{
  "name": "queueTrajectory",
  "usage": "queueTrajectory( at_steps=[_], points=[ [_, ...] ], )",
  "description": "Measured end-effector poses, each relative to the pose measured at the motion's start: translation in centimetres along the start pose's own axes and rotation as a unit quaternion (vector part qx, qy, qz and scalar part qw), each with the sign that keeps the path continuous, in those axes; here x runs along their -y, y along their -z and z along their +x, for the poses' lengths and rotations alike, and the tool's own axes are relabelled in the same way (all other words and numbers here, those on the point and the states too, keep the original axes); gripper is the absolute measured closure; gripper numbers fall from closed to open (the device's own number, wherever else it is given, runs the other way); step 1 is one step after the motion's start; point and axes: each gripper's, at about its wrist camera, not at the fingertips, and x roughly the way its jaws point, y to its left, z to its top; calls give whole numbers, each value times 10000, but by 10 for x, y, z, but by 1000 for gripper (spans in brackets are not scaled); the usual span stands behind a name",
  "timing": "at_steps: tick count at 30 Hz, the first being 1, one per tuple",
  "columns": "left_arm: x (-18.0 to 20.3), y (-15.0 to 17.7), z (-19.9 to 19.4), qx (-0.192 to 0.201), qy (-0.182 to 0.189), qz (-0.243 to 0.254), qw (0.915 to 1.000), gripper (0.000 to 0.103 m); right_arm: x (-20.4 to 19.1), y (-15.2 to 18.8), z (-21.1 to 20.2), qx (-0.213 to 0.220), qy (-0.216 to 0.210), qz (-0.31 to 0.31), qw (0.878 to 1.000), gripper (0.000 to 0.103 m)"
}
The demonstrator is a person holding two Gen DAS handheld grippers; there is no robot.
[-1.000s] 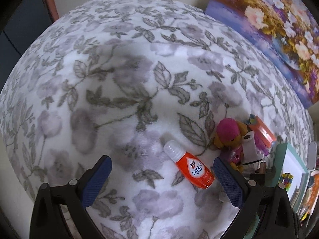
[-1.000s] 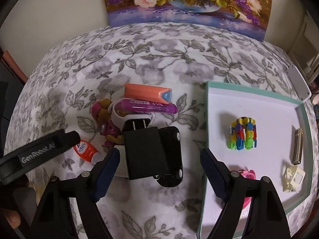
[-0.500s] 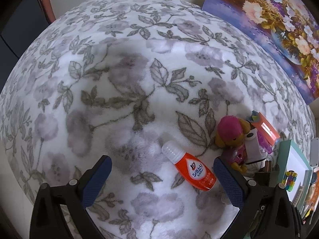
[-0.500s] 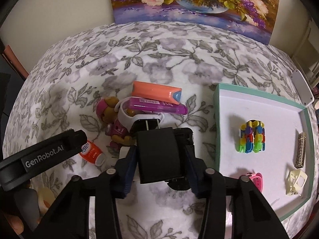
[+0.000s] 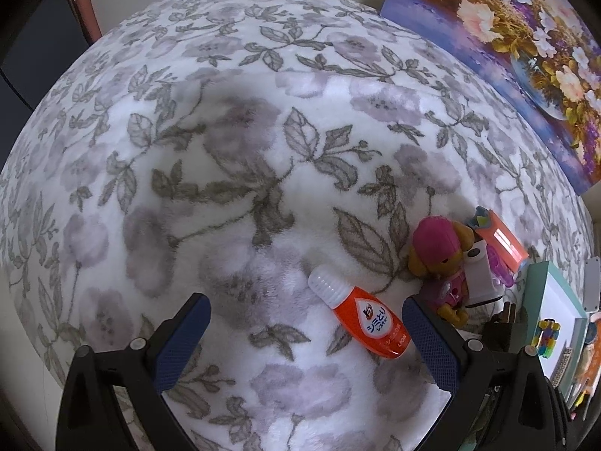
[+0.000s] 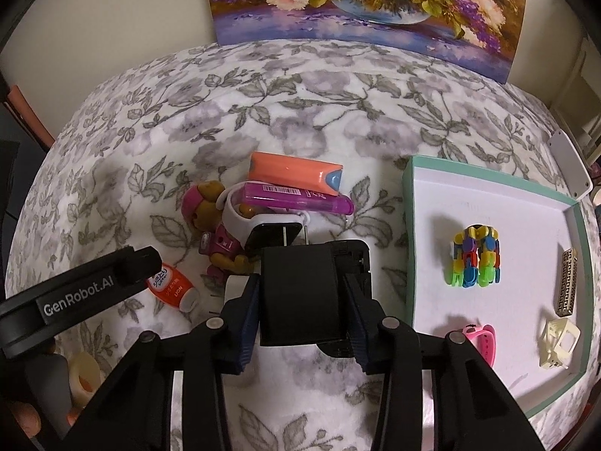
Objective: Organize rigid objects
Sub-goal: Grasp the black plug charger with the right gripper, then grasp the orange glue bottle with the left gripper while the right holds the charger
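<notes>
My right gripper [image 6: 300, 312] is shut on a black power adapter [image 6: 300, 297], its prongs pointing away from me. Just beyond it lies a pile: a pink-capped toy dog [image 6: 210, 218], a white smartwatch [image 6: 240, 221], a purple pen [image 6: 296, 197] and an orange case [image 6: 293, 171]. A green-rimmed white tray [image 6: 409, 248] lies to the right, holding a colourful block toy [image 6: 475, 257], a pink watch [image 6: 482, 340], a patterned bar [image 6: 567, 287] and a cream plug [image 6: 559, 340]. My left gripper [image 5: 304, 342] hangs open above the cloth; an orange bottle [image 5: 366, 319] lies between its fingers, nearer the right one.
A floral fleece cloth [image 5: 225, 150] covers the table. A flower painting [image 6: 368, 7] leans on the back wall. The left gripper's arm [image 6: 75, 300] crosses the right wrist view at lower left, with a roll of tape [image 6: 84, 374] beneath it. A white plate [image 6: 571, 163] lies past the tray.
My right gripper's fingers have closed from wide open onto the black adapter. The left gripper has drifted slightly, still open over the orange bottle.
</notes>
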Motion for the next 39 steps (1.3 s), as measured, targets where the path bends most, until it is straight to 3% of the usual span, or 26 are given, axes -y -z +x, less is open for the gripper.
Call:
queueTrajectory(
  at_steps=[7,18,23,33,39],
  points=[
    [1,0,1,-6,-150,501,9986,0,5,1,-1,-57,-89,78,9999,60],
    [14,1,2,-15,21,1163,9932,0,17,-1,-9,-90,-334,284,9990,60],
    [29,5,6,-43,34,1642,9864,0,24,-3,-11,-98,-363,393,9985,60],
    [58,15,17,66,-300,2524,9671,0,34,-2,-9,-176,-365,531,9978,60],
    [60,18,22,223,-547,2703,9610,0,37,-2,-9,-193,-385,557,9975,60]
  ],
)
